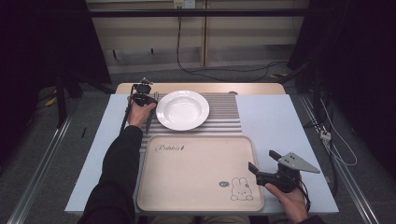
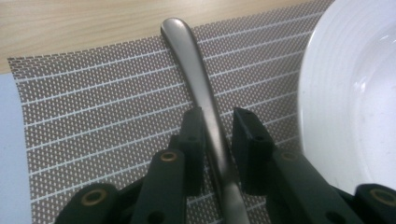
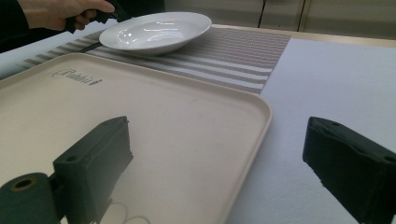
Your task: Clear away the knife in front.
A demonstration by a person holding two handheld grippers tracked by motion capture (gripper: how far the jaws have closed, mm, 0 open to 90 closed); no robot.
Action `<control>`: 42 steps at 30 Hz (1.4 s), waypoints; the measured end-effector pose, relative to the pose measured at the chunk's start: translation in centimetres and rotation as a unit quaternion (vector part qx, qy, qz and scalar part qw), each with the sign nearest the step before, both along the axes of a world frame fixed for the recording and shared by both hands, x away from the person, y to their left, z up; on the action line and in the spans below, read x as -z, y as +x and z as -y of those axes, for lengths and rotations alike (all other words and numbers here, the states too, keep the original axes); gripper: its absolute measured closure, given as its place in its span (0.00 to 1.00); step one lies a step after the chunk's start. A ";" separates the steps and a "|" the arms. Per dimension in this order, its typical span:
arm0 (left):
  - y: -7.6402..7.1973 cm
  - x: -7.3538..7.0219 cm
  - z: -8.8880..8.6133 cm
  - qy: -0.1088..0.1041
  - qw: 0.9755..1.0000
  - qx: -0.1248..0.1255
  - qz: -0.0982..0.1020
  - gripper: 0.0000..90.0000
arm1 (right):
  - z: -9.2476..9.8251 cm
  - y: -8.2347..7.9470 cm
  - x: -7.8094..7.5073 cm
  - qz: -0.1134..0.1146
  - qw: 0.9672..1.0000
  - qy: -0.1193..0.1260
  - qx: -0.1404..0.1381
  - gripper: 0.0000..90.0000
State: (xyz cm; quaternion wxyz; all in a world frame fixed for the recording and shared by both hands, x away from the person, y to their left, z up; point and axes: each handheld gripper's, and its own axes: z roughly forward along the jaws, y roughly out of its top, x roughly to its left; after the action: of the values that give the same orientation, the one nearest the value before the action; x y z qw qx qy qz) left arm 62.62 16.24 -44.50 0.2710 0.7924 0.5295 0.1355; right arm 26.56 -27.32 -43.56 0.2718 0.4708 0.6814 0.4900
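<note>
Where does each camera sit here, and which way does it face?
High view: above the person's side, facing forward and down on the beige tray; both forearms, left gripper, right gripper.
Left gripper view: on that gripper, looking down its jaws at a grey metal utensil handle between them.
Right gripper view: low, across the tray; its wide-apart jaws.
All share the white ceramic plate on the striped woven placemat.

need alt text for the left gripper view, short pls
The left gripper has its two black jaws on either side of a metal utensil handle that lies on a striped woven placemat. A white plate sits on the mat at the right, with wooden tabletop beyond.
</note>
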 end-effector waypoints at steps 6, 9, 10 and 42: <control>0.0 -0.1 -0.1 -0.001 1.000 -0.005 -0.008 0.85 | -0.1 0.0 0.0 -0.001 1.000 -0.002 -0.002 0.08; 0.0 -0.1 0.2 0.007 1.000 -0.011 -0.008 0.85 | -0.1 0.0 0.0 -0.001 1.000 -0.004 -0.001 0.08; 0.0 -0.1 0.3 0.008 1.000 -0.016 -0.010 0.85 | -0.1 0.0 0.0 -0.001 1.000 -0.003 -0.001 0.08; 0.7 -0.5 0.4 0.012 0.999 -0.020 -0.043 0.88 | -0.2 0.0 0.1 -0.002 1.000 -0.003 -0.007 0.09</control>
State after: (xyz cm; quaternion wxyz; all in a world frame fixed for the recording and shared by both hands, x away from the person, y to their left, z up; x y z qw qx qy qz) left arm 63.27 15.81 -43.96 0.2354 0.7898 0.5551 0.1131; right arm 26.60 -27.12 -43.62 0.2686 0.4658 0.6869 0.4889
